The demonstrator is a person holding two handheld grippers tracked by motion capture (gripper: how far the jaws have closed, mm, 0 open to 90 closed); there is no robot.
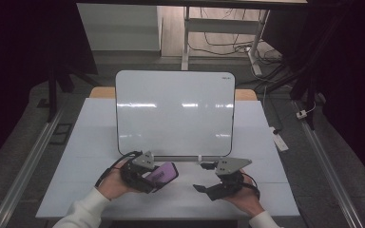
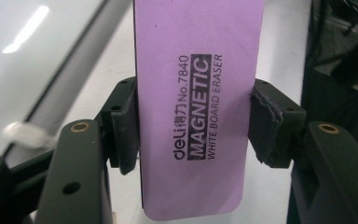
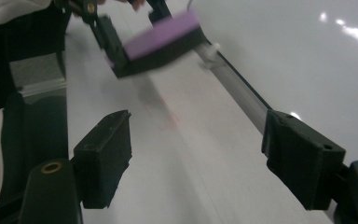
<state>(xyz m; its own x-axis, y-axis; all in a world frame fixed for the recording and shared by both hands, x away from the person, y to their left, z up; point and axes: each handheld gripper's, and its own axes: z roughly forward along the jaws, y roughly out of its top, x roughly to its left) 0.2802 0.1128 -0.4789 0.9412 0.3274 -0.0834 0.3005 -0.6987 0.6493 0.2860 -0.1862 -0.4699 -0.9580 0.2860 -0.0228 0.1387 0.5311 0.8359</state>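
A: Left gripper (image 1: 164, 176)?
B: Clamped on the purple eraser (image 2: 198, 107), pads on its long edges, above the table (image 1: 90, 156) just before the whiteboard (image 1: 173, 111).
A: Right gripper (image 3: 198, 158)?
B: Jaws apart, nothing between, eraser beyond them.
A: Anything extra close up?
B: The left gripper view reads "MAGNETIC WHITE BOARD ERASER"; the high view can't.
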